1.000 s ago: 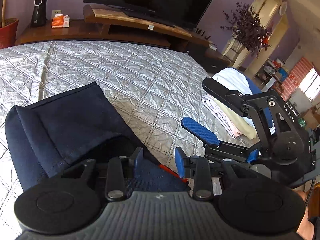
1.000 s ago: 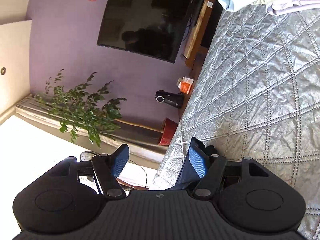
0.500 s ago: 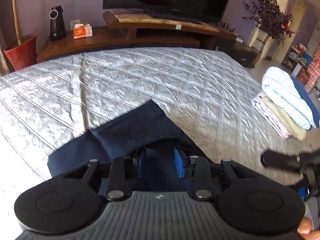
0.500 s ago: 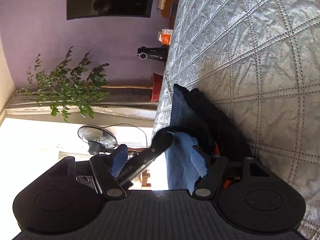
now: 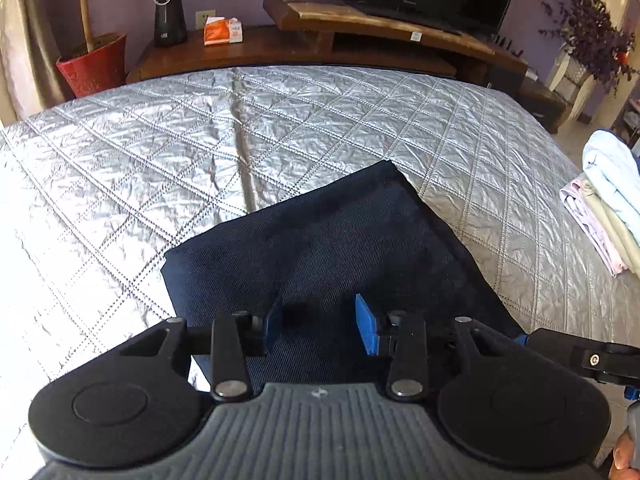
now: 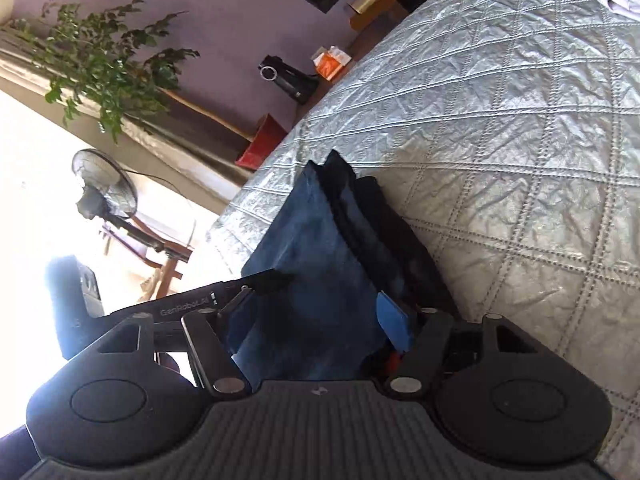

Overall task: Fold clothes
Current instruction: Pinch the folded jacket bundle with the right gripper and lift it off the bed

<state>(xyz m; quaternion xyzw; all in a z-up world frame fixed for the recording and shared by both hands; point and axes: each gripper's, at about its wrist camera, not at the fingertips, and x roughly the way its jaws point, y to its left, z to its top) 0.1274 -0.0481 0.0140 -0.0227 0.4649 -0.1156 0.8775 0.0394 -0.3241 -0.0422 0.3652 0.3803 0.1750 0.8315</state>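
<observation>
A dark navy garment [image 5: 320,240] lies folded flat on the silver quilted bed [image 5: 200,140]. My left gripper [image 5: 320,322] hovers over its near edge, jaws opening, the blue pads [image 5: 366,324] apart and the cloth below them. In the right wrist view the same garment [image 6: 316,248] shows as stacked layers seen from the side. My right gripper [image 6: 316,316] is closing with the top layer between its jaws; one blue pad [image 6: 394,328] shows and the other is hidden behind cloth. A black finger of the left gripper [image 6: 200,302] crosses that view.
A stack of folded clothes [image 5: 608,208] sits at the bed's right edge. Beyond the bed stand a wooden TV unit [image 5: 360,40], a black speaker [image 5: 170,14], an orange tissue pack [image 5: 222,31] and a red plant pot [image 5: 94,64]. A standing fan [image 6: 104,192] is off the bed's side.
The garment went from a raised, loosely doubled flap to a flat folded rectangle. My left jaws have widened off the cloth. The right gripper swung in and rolled, and now has the garment's edge between its jaws.
</observation>
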